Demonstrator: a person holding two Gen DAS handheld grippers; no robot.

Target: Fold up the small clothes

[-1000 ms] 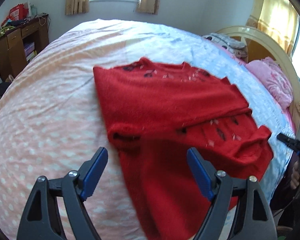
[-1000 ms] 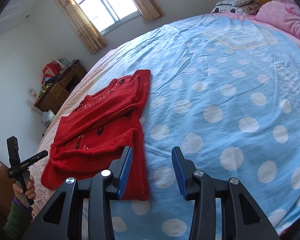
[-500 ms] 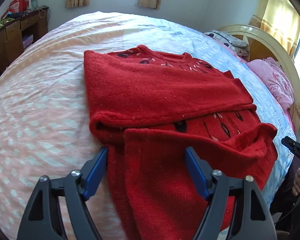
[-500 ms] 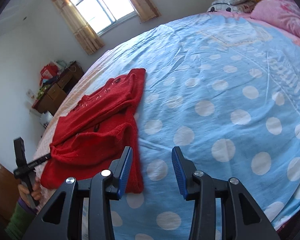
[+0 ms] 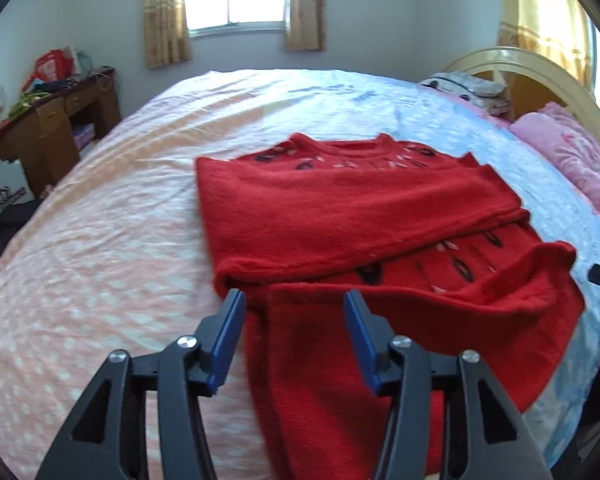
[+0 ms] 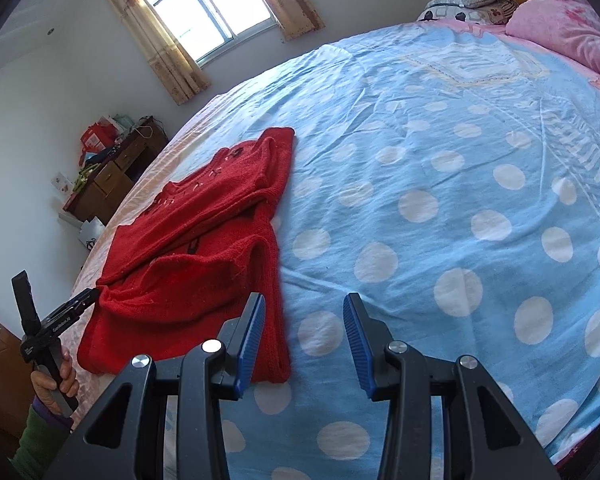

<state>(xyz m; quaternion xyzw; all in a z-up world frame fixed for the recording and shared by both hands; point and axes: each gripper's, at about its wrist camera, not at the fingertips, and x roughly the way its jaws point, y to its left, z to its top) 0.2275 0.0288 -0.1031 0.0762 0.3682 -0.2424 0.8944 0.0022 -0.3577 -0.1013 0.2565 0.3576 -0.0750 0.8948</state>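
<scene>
Spreading across the near edge of the bed (image 6: 440, 152), where the pink half of the cover meets the blue, your red sweater (image 5: 340, 216) lies partly folded, sleeves laid over the body. It looks like a soft, limp, light knit that would sag and drag, so pinch a doubled hem or fold edge. Your left claw (image 5: 294, 334) has just been closing, pads still apart over the near sleeve. Your right claw (image 6: 304, 338) stands apart, empty, over the cover beside the sweater. Print on the left gripper's arm is too small to read
</scene>
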